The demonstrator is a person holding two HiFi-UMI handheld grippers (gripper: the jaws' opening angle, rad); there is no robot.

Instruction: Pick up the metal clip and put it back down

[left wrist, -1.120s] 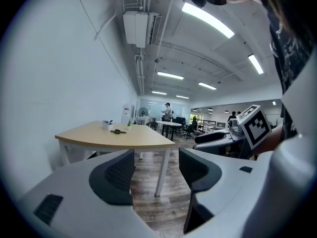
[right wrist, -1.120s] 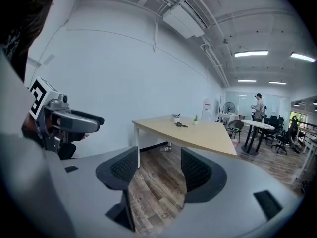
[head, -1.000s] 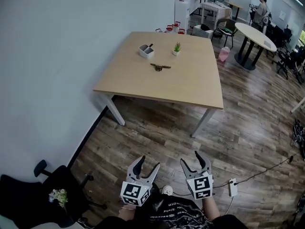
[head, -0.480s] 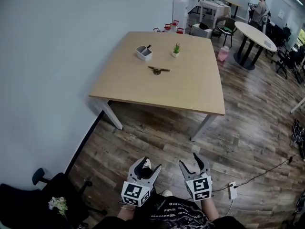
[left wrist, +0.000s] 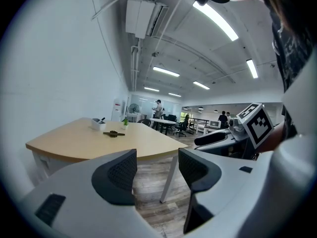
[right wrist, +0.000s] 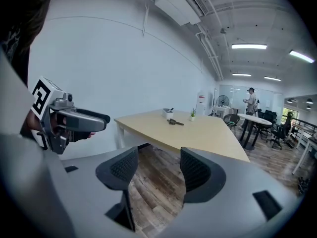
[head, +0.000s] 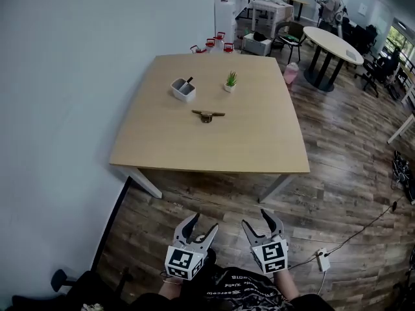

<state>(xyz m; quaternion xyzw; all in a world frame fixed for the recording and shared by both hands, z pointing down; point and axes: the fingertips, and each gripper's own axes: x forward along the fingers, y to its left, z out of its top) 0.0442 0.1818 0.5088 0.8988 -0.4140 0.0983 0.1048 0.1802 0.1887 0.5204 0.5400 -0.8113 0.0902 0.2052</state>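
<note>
Pale wooden table [head: 253,144] bearing metal clip [head: 207,115]; plank floor [head: 214,199] around.

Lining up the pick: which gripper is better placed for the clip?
Left, probably. The left gripper and right gripper are both open, far from the table, but the clip lies straighter ahead of the left.

Table [head: 259,148] stands beside the wall [head: 71,76], which runs along its left edge. Metal clip [head: 207,115] lies on the table near its middle. Behind the clip and to its left sits an open container [head: 183,89]; a potted plant [head: 230,81] stands just right of the container. A round table [head: 331,44] stands behind and to the right, a person [head: 332,2] beyond it. Left gripper [head: 201,222] and right gripper [head: 257,218] hang side by side over the floor, well before the table. A power strip [head: 320,260] lies on the floor right of the right gripper.
</note>
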